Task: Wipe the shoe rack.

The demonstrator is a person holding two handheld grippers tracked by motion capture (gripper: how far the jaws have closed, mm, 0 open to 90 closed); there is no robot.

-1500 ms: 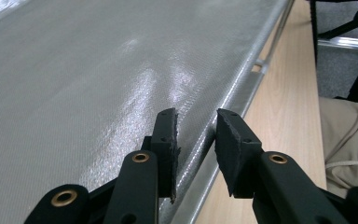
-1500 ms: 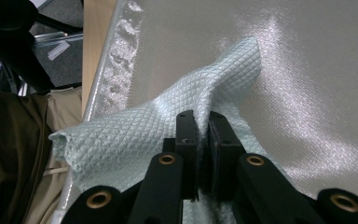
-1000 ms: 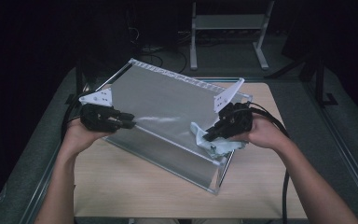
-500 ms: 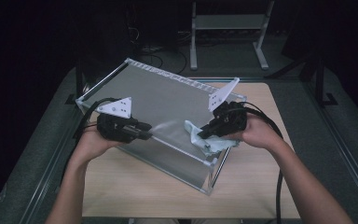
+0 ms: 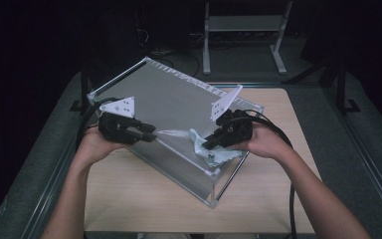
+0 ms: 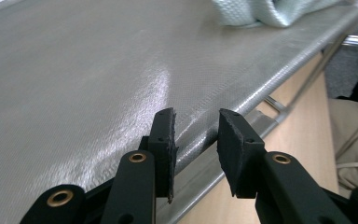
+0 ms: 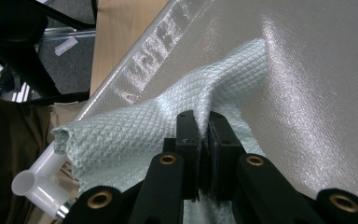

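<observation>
R gripper (image 7: 204, 122) has its jaws clamped tight on a bunched pale-green cloth (image 7: 168, 135), pressing it flat to the grey panel (image 5: 174, 107) of the tilted box on the counter (image 5: 144, 199), likely to wipe it. L gripper (image 6: 196, 133) sits at the panel's edge w/ jaws part open, just been widening, nothing between them, probably having steadied the frame.
</observation>
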